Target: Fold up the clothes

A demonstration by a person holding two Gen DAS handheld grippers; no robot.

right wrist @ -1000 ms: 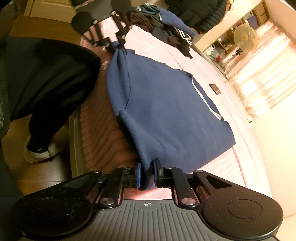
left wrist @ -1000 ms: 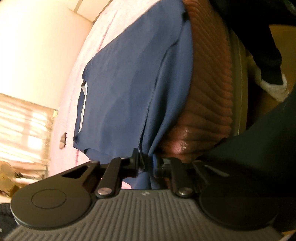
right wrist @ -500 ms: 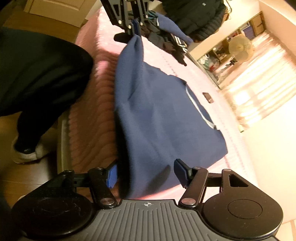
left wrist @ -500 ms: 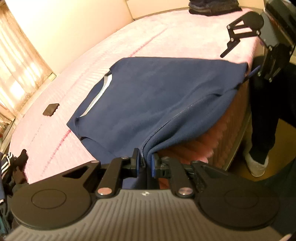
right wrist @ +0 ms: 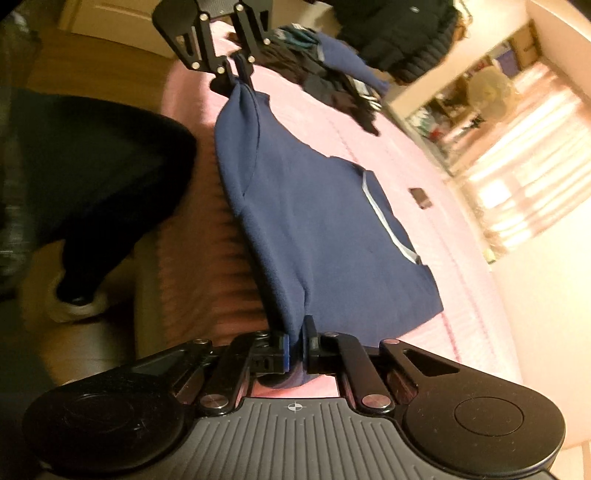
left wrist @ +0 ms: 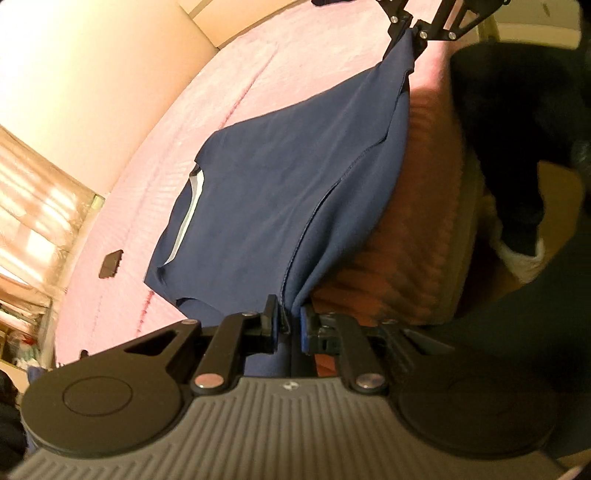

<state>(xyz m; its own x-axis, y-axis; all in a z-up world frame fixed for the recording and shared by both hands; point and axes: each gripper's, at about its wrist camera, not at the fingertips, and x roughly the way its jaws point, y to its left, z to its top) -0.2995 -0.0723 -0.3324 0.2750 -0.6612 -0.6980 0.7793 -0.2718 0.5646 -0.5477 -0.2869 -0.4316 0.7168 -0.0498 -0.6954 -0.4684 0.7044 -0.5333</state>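
Observation:
A navy blue garment (left wrist: 280, 192) with a pale stripe at its collar lies spread on the pink bed (left wrist: 229, 85), its near edge hanging over the bed's side. My left gripper (left wrist: 289, 325) is shut on one corner of that edge. My right gripper (right wrist: 294, 345) is shut on the other corner of the garment (right wrist: 317, 229). Each gripper shows in the other's view: the right gripper (left wrist: 413, 27) at the top of the left wrist view, the left gripper (right wrist: 236, 75) at the top of the right wrist view, both pinching the cloth.
A small dark flat object (left wrist: 110, 263) lies on the bed beyond the collar. A heap of dark clothes (right wrist: 325, 77) sits at the bed's far end. A person's dark trouser leg and white sock (right wrist: 77, 306) stand beside the bed. A bright window (right wrist: 528, 199) is behind.
Half a second ago my right gripper was open around the garment's edge; now it is shut on it again. My left gripper kept its hold while its view swung.

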